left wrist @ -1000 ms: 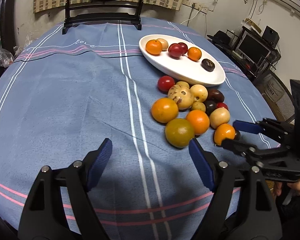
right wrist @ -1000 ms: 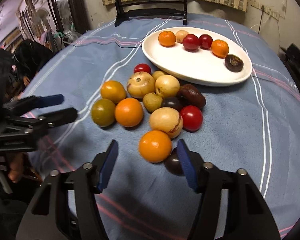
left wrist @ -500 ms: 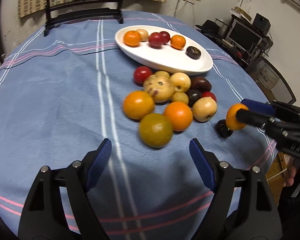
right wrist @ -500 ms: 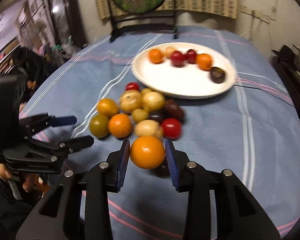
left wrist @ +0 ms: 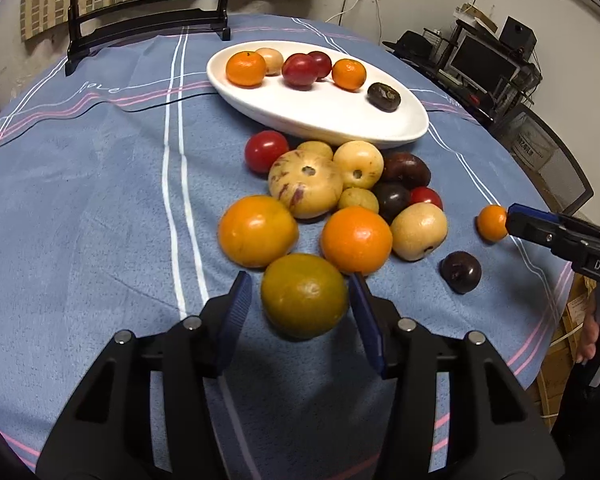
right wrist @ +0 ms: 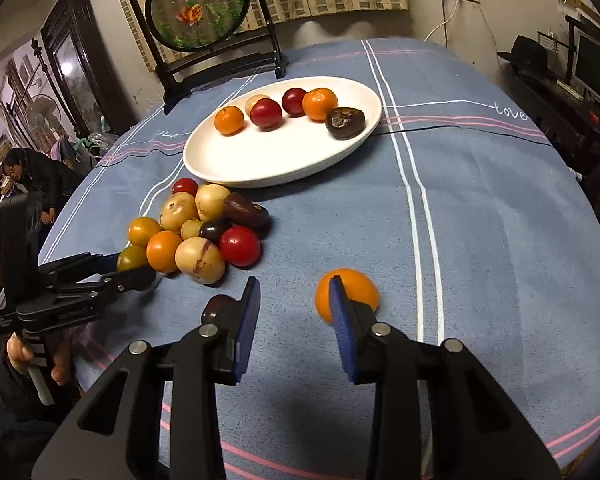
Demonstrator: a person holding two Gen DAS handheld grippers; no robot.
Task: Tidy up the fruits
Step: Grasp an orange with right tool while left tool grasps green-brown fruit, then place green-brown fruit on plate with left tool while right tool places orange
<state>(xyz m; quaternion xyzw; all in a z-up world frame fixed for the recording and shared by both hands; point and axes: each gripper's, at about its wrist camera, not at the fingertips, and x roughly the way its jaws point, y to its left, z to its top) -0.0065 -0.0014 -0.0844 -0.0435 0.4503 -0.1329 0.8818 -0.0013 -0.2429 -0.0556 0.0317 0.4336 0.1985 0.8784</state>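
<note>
Left claw (left wrist: 299,278): jaws have just been closing around green fruit (left wrist: 304,300); slim gaps are seen, nothing gripped yet. Right claw (right wrist: 294,280): narrowed, empty. Orange (right wrist: 364,288), gripped half a second ago, is now found past its right fingertip on worktop (right wrist: 480,220), well short of plate (right wrist: 268,156). Regrasp is judged necessary.

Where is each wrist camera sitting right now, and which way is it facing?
Left wrist: on the left gripper, looking down across the fruit pile to the white plate; its jaws, just closing, flank the green-orange fruit.
Right wrist: on the right gripper, facing the plate; jaws lately closing, empty; an orange beside one finger.
Shared: plate, fruit pile, each other's gripper.
</note>
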